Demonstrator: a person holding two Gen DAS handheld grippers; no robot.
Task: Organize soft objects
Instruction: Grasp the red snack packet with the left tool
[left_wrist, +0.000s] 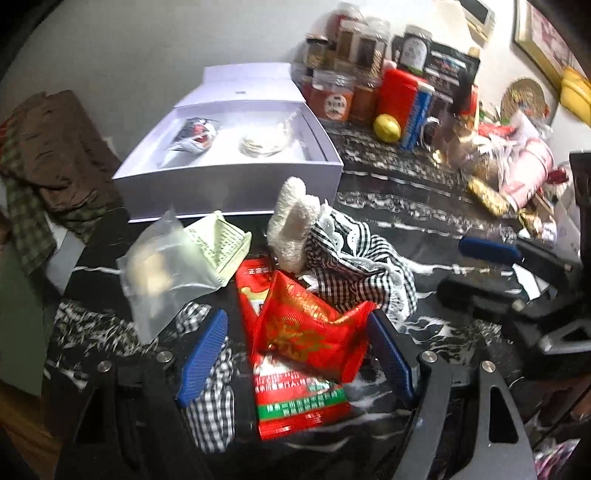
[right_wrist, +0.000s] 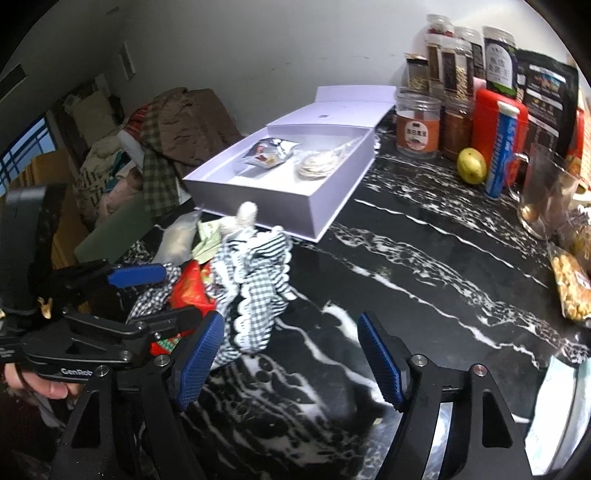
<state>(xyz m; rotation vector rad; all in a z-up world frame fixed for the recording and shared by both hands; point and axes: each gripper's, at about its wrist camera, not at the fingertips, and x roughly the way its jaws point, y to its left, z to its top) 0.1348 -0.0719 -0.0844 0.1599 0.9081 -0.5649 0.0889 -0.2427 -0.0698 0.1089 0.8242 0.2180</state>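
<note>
Left gripper (left_wrist: 295, 347) jaws apart, straddling red pouch (left_wrist: 306, 332) in the pile, box (left_wrist: 236, 177) at 11 o'clock. Pouch: light, crinkly, slippery; pinch its middle. Right gripper (right_wrist: 286, 354) apart, empty.

a box (left_wrist: 236, 184) sits open at upper centre of the left wrist view, a foil packet (left_wrist: 194, 134) in its left half and a clear bag (left_wrist: 264, 142) in its right. jars (left_wrist: 340, 70) crowd the upper right behind a lemon (left_wrist: 386, 127). in front of the box, at mid-frame, lie a plastic pouch (left_wrist: 162, 273), a folded carton (left_wrist: 218, 247) to its right, then a knitted sock (left_wrist: 295, 221) on a checked cloth (left_wrist: 362, 266). below them, snack packets (left_wrist: 299, 350) lie between the fingers of the left gripper (left_wrist: 299, 354). clothes (left_wrist: 48, 155) pile at far left. in the right wrist view, the right gripper (right_wrist: 290, 358) is over countertop (right_wrist: 424, 266), the pile at its left.
</note>
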